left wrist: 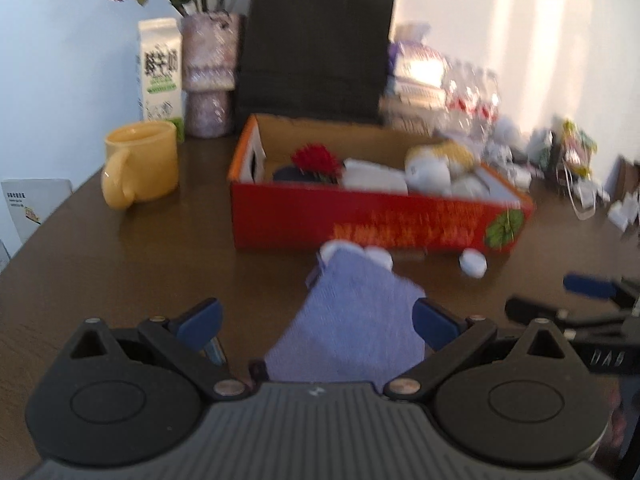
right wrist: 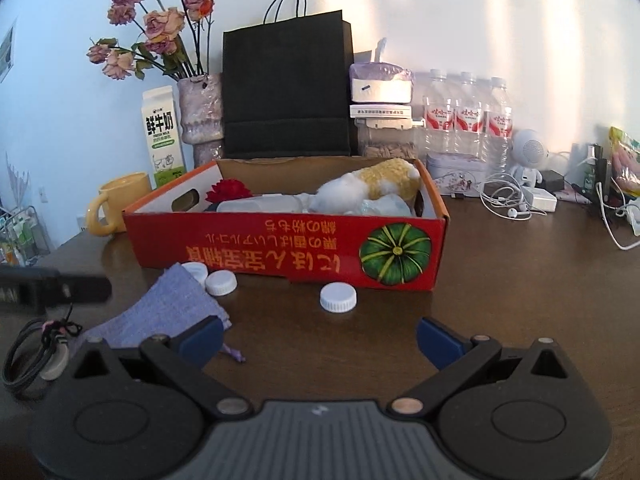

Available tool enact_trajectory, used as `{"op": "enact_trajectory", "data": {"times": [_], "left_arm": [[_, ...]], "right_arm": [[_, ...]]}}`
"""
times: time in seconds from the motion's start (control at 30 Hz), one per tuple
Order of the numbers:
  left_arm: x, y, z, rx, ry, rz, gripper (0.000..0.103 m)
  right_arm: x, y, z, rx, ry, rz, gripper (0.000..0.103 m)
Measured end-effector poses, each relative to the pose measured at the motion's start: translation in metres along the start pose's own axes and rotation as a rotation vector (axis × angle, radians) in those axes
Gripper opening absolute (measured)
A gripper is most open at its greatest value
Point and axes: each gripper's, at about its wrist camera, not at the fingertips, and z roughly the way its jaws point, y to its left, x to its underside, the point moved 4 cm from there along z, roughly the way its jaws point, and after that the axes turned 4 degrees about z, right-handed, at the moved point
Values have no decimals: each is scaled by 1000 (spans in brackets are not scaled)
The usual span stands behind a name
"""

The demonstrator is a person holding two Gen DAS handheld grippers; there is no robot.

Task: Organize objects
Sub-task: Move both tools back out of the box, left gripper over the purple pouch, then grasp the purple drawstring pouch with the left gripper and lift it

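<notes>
A red cardboard box (right wrist: 288, 250) (left wrist: 372, 220) stands mid-table, holding a yellow-and-white plush (right wrist: 372, 188), a red flower (right wrist: 228, 190) and white items. In front of it lie a lavender cloth pouch (left wrist: 352, 328) (right wrist: 168, 308) and three white bottle caps (right wrist: 338, 297) (right wrist: 221, 282) (right wrist: 196, 269). My left gripper (left wrist: 316, 320) is open with the pouch lying between its fingers, untouched by the pads. My right gripper (right wrist: 318, 338) is open and empty above bare table, to the right of the pouch; its tip shows in the left wrist view (left wrist: 588, 286).
A yellow mug (right wrist: 116, 206), a milk carton (right wrist: 162, 136), a vase of dried roses (right wrist: 200, 108), a black paper bag (right wrist: 286, 88), water bottles (right wrist: 466, 116), earphones and chargers (right wrist: 516, 200) line the back. A black cord (right wrist: 28, 356) lies at the left.
</notes>
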Motion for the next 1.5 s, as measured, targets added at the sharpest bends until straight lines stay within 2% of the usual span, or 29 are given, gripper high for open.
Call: {"op": "enact_trajectory", "data": {"times": [0.3,0.53,0.9,0.97,1.1,1.27,1.3,1.37,1.5], "left_arm": [[18,-15,21,23,71,75,103],[23,-12,29,21,77,100,103],[23,-11,34,75,61,125,103],[23,-11,32,85,51,124,95],[23,-13,29,95,38,122,86],[24,-14,24,122,21,121,65],[24,-14,23,125,18,114,64],[25,-12,22,126,13,101,52],[25,-10,19,130,3,81,36]], "right_arm": [[5,0,-4,-13,-16,2,103],[8,5,-3,-19,-8,-17,103],[11,8,-1,-20,6,-33,103],[11,9,-1,-19,8,-37,103],[11,9,0,-16,9,-39,103],[11,10,0,-16,11,-43,103],[11,10,1,-16,12,-44,103],[12,10,1,-16,13,-45,103],[12,10,1,-14,14,-46,103]]}}
